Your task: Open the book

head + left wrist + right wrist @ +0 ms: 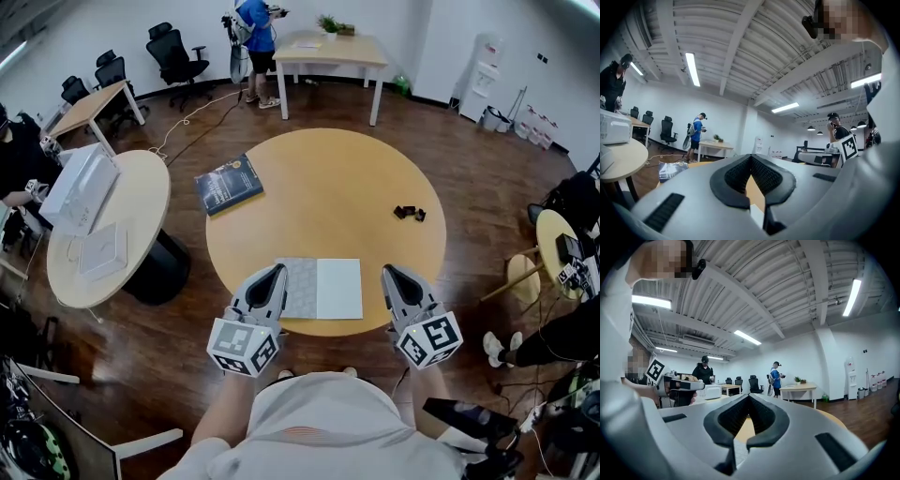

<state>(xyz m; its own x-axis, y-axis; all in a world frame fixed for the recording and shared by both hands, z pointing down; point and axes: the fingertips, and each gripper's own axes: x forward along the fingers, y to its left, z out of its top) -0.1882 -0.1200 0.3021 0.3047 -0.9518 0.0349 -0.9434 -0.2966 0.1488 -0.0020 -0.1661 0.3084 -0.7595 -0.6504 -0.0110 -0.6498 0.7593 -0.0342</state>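
A book [320,288] lies flat at the near edge of the round wooden table [328,187]; its left half is patterned grey and its right half plain white. My left gripper [278,271] hovers at the book's left edge and my right gripper [387,272] to the right of it, both pointing away from me. In the left gripper view the left gripper [751,157] has its jaws meeting at the tip with nothing between them. The right gripper [749,396] looks the same in its own view. A dark blue closed book [229,184] rests at the table's far left.
A small black object [409,213] sits on the table's right side. Another round table [141,202] with white boxes stands to the left. A rectangular table [330,49], office chairs [175,53] and a standing person [256,42] are at the back.
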